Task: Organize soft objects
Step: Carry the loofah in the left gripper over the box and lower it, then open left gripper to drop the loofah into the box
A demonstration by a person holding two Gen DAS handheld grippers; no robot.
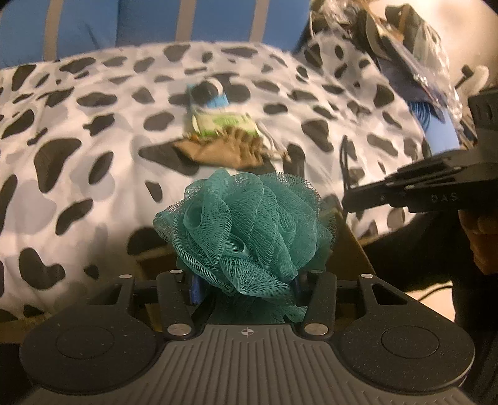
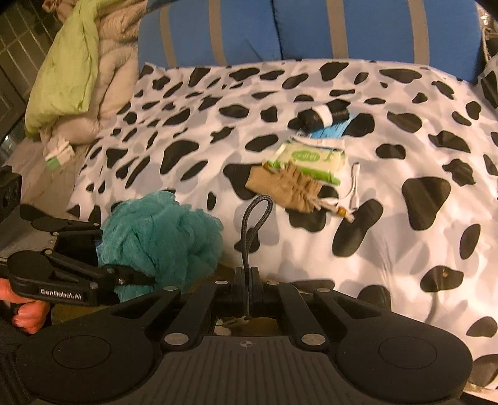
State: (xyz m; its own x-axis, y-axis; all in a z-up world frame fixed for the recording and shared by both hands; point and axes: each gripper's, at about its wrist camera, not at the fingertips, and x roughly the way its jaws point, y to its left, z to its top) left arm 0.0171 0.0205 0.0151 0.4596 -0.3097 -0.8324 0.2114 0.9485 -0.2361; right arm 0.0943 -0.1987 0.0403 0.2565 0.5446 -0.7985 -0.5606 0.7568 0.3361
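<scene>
- The teal mesh bath pouf [image 1: 246,236] sits between the jaws of the left gripper [image 1: 246,280], held up above the near edge of the bed, just over a brown cardboard edge [image 1: 351,249] at its 4 o'clock.
- Beyond it, toward 12 o'clock on the cow-print blanket [image 1: 77,140], lies a small heap: a tan fringed cloth piece [image 1: 224,152], a green-and-white packet [image 1: 224,123] behind that, and a dark roll with a white band [image 2: 320,116] on a blue item farther back.
- A thin white cable [image 2: 353,187] lies at 3 o'clock of the tan piece in the right wrist view.
- Nothing stands between the pouf and that heap; only open blanket lies there.
- A blue striped cushion [image 2: 305,28] backs the bed at 12 o'clock; a pale green and beige bundle of bedding [image 2: 77,68] lies at 10 o'clock.
- The pouf is a fluffy gathered ball of netting, ruffled, wider than the jaws.
- The left jaws stand partly spread, pinching the pouf's lower folds.
- The right gripper [image 2: 247,277] has its jaws pressed together on a dark braided cord [image 2: 252,224], whose loop stands upright above them.
- A hand [image 2: 28,311] grasps the left gripper's handle at 9 o'clock in the right view.
</scene>
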